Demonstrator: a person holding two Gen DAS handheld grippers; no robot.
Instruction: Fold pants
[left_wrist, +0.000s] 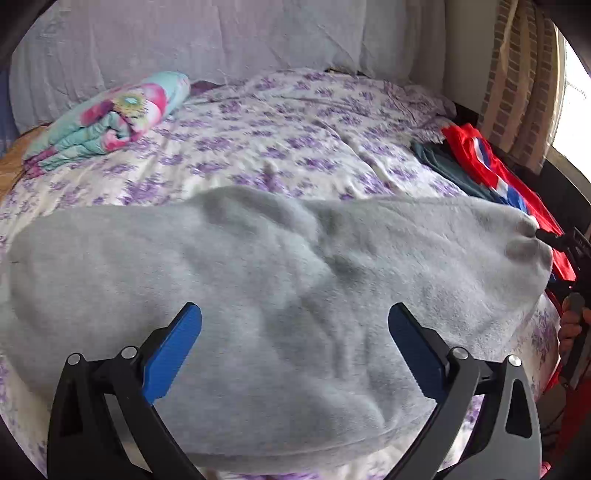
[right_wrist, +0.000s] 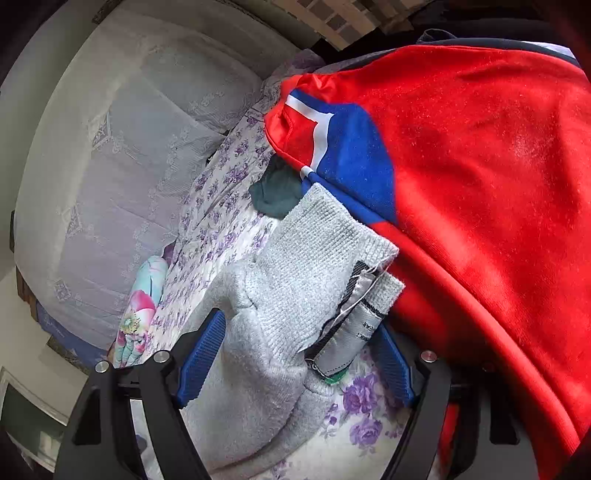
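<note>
One pair of grey pants (left_wrist: 280, 295) spread across the floral bedsheet (left_wrist: 280, 125), near edge cut off behind the left gripper (left_wrist: 294, 328), blue fingers (left_wrist: 173, 350) wide apart above the fabric, gripping nothing. Right gripper (right_wrist: 301, 354) likewise spread, straddling the waistband end with its label (right_wrist: 354, 325); contact hard to judge. Beside it, a red jacket (right_wrist: 480, 177) partly hiding a dark garment (right_wrist: 275, 199). Further back, a folded flowery blanket (left_wrist: 110, 118).
</note>
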